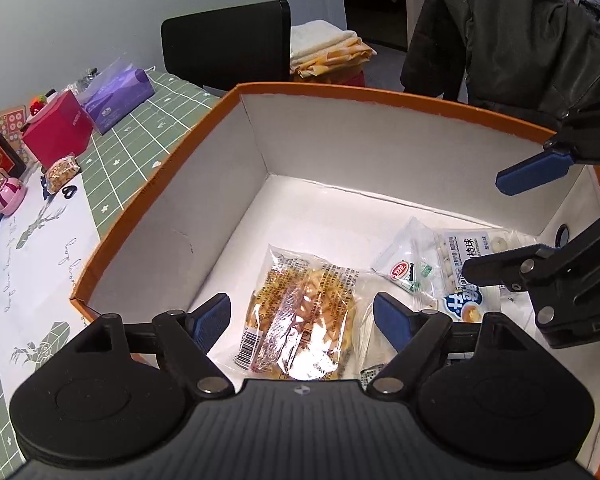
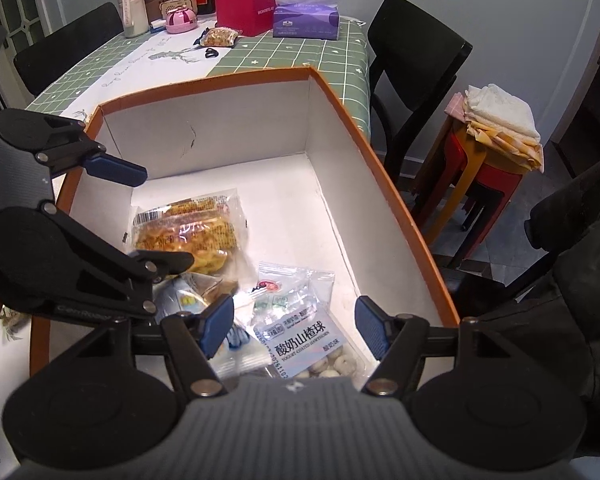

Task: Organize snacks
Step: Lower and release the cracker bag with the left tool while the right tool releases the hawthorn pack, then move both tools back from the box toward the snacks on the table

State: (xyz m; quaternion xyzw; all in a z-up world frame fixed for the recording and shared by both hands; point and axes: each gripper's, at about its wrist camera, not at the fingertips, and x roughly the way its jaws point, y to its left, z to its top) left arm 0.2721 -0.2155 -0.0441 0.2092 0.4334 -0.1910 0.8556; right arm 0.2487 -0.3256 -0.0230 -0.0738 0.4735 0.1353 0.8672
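Right wrist only: red stool (image 2: pixel 496 184).

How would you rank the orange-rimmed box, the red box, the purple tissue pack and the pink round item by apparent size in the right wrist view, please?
1. orange-rimmed box, by far the largest.
2. and 3. red box and purple tissue pack: they look alike, so no ranking.
4. pink round item, smallest.

A red box (image 2: pixel 246 8) and a purple tissue pack (image 2: pixel 306 16) sit side by side on the green checked bench (image 2: pixel 284 56). Folded towels (image 2: pixel 500 120) lie on a red stool (image 2: pixel 488 184).
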